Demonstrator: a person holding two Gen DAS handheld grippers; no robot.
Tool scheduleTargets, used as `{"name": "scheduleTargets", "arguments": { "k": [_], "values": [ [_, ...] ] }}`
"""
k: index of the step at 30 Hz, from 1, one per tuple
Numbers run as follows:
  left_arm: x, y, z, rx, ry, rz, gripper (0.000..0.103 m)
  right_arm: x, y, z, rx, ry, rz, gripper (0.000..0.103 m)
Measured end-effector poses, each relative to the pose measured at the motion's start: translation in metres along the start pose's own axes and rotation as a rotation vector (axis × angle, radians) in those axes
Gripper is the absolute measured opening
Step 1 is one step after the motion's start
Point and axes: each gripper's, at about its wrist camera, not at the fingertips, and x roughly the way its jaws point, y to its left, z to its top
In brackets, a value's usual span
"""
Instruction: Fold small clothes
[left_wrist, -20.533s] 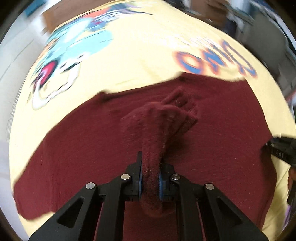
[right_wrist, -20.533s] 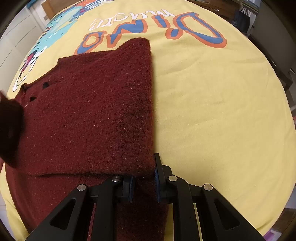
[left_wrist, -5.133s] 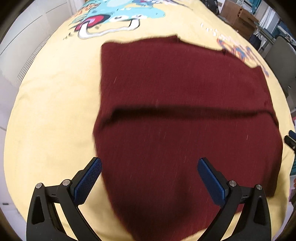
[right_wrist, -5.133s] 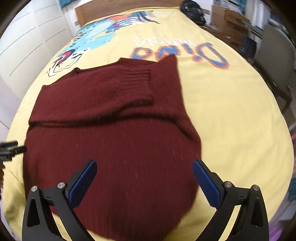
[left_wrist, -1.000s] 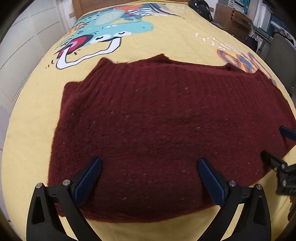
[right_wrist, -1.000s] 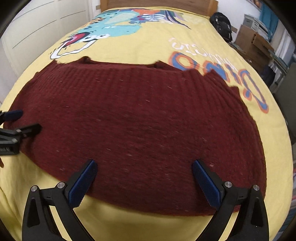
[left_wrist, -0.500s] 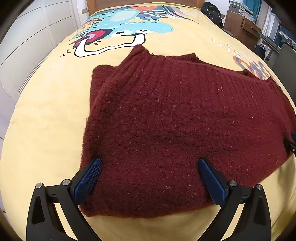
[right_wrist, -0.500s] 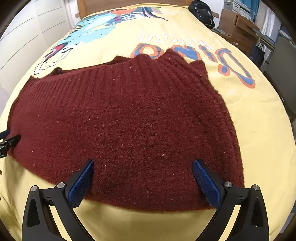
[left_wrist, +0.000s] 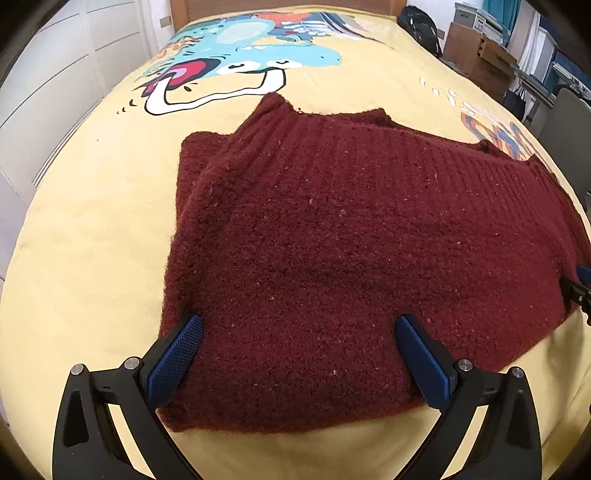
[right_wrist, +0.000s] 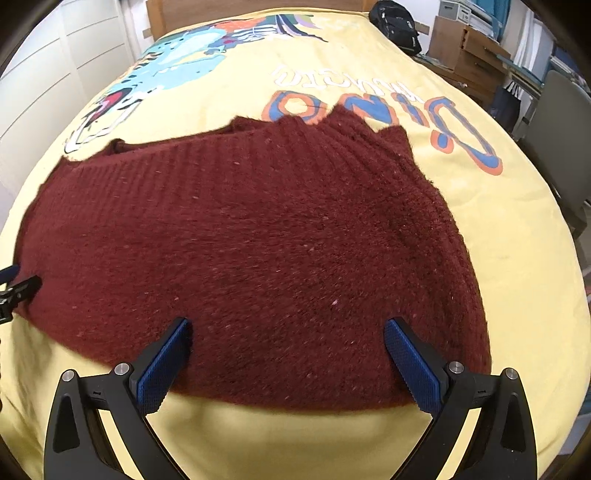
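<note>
1. Maroon knit sweater (left_wrist: 332, 240) lies folded across frame centre on the yellow bedspread (left_wrist: 92, 221).
2. Both our left gripper (left_wrist: 295, 350) and right gripper (right_wrist: 286, 350) gape wide, holding nothing.
3. Looks soft, floppy, light, so we'd pinch the thick near hem.

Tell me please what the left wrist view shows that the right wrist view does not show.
Only the left wrist view shows the whole dinosaur face printed on the bedspread, and the left side of the sweater, where folded layers lie stacked. Only the right wrist view shows the full orange and blue lettering, the sweater's right edge and the grey chair. Both show the dark red sweater lying folded on the yellow bedspread, the black backpack near the head of the bed, and an open gripper over the sweater's near edge: left gripper, right gripper.
</note>
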Motion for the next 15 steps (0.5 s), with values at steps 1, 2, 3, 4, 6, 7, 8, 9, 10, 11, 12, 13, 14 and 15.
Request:
{"name": "scheduleTargets", "arguments": {
  "k": [1,2,3,4,6,7,8,9,10,11,12,13,14,15],
  "values": [
    [-0.002,0.000,0.001,0.001,0.012,-0.006,0.102,-0.004,0.002,0.000,-0.004,0.000,0.000,0.103],
    [-0.004,0.000,0.002,0.000,0.025,-0.011,0.102,-0.008,0.003,-0.001,-0.012,0.001,-0.002,0.103],
    [-0.008,0.000,0.003,0.001,0.043,-0.023,0.102,-0.012,0.006,-0.001,-0.022,-0.001,-0.006,0.103],
    [-0.010,0.001,0.005,0.005,0.052,-0.033,0.102,-0.018,0.008,-0.002,-0.034,-0.007,-0.009,0.103],
    [-0.019,0.005,0.006,0.012,0.061,-0.052,0.102,-0.028,0.009,-0.004,-0.044,-0.013,-0.007,0.103],
    [-0.023,0.007,0.007,0.009,0.060,-0.059,0.102,-0.032,0.009,-0.006,-0.049,-0.014,-0.006,0.103],
    [-0.027,0.012,0.009,0.000,0.059,-0.064,0.102,-0.037,0.008,-0.008,-0.055,-0.014,-0.009,0.103],
    [-0.030,0.017,0.011,-0.010,0.062,-0.060,0.102,-0.039,0.008,-0.010,-0.059,-0.014,-0.014,0.103],
    [-0.032,0.023,0.013,-0.022,0.070,-0.050,0.102,-0.042,0.007,-0.012,-0.062,-0.012,-0.019,0.103],
    [-0.034,0.029,0.014,-0.035,0.075,-0.046,0.102,-0.045,0.006,-0.015,-0.061,-0.009,-0.022,0.103],
    [-0.035,0.039,0.016,-0.060,0.077,-0.050,0.102,-0.047,0.004,-0.018,-0.055,-0.006,-0.023,0.103],
    [-0.035,0.046,0.017,-0.082,0.079,-0.055,0.102,-0.049,0.002,-0.022,-0.045,-0.002,-0.020,0.103],
    [-0.034,0.053,0.017,-0.104,0.085,-0.058,0.102,-0.050,0.000,-0.025,-0.037,0.002,-0.018,0.103],
    [-0.031,0.062,0.017,-0.131,0.100,-0.064,0.102,-0.051,-0.003,-0.028,-0.028,0.008,-0.019,0.103]
  ]
}}
